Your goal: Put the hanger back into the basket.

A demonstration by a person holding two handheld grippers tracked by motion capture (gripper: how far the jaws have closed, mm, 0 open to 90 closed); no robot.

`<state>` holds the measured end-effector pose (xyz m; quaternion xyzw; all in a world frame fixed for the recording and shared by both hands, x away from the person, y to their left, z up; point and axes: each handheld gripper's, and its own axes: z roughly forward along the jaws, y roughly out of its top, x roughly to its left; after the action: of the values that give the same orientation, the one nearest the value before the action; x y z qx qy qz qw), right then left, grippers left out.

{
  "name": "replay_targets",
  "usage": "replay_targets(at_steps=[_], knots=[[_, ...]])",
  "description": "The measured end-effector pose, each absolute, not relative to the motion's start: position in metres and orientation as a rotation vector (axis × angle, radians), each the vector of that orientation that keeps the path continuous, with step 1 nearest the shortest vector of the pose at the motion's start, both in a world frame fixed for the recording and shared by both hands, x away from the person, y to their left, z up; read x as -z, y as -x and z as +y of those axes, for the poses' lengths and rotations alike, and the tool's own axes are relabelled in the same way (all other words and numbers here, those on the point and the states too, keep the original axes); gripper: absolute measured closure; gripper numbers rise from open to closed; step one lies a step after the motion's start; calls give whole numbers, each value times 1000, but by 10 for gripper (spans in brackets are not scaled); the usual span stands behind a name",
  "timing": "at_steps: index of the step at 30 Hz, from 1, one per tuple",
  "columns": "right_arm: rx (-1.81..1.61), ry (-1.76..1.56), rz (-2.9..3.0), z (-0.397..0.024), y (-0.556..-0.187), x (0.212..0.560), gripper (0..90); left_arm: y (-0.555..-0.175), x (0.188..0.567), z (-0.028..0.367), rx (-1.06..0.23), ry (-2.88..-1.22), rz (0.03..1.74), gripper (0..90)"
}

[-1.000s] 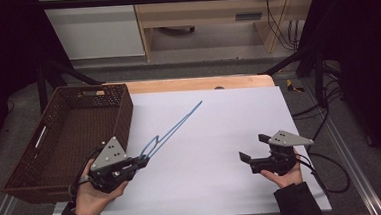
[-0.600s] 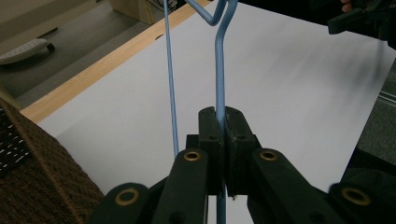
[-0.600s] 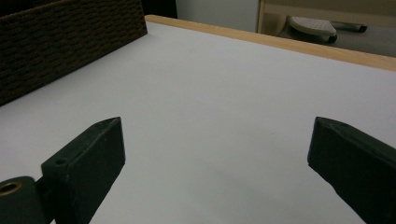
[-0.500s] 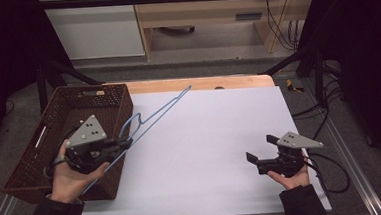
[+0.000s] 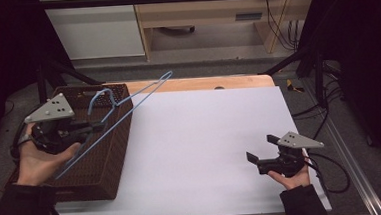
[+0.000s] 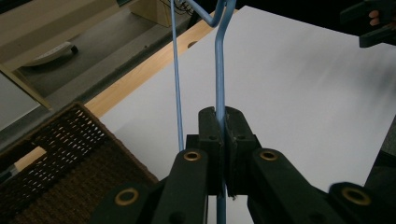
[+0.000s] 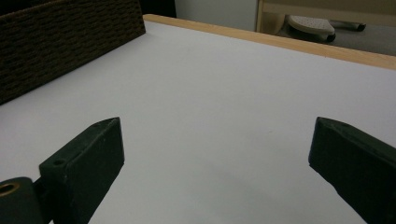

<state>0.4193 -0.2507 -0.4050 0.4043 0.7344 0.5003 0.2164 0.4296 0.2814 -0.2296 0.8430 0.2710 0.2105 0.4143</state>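
At frame left, left gripper (image 5: 97, 126) clenched blue wire hanger (image 5: 128, 102) over wicker basket (image 5: 94, 163), apparently for deposit; right gripper (image 5: 257, 159) idled released.

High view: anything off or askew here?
Nothing damaged or spilled. The blue wire hanger is up in the air at a slant above the wicker basket, pinched by the left tongs, its far end out past the basket's corner. The right tongs hang open over the bare white table.
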Motion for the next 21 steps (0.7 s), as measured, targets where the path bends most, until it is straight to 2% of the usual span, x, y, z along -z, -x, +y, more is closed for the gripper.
replay_targets(at_steps=[21], knots=[[-1387,-1127,2030,-252,-420,406,34,-456,235,339,-577,-2090,810,872]])
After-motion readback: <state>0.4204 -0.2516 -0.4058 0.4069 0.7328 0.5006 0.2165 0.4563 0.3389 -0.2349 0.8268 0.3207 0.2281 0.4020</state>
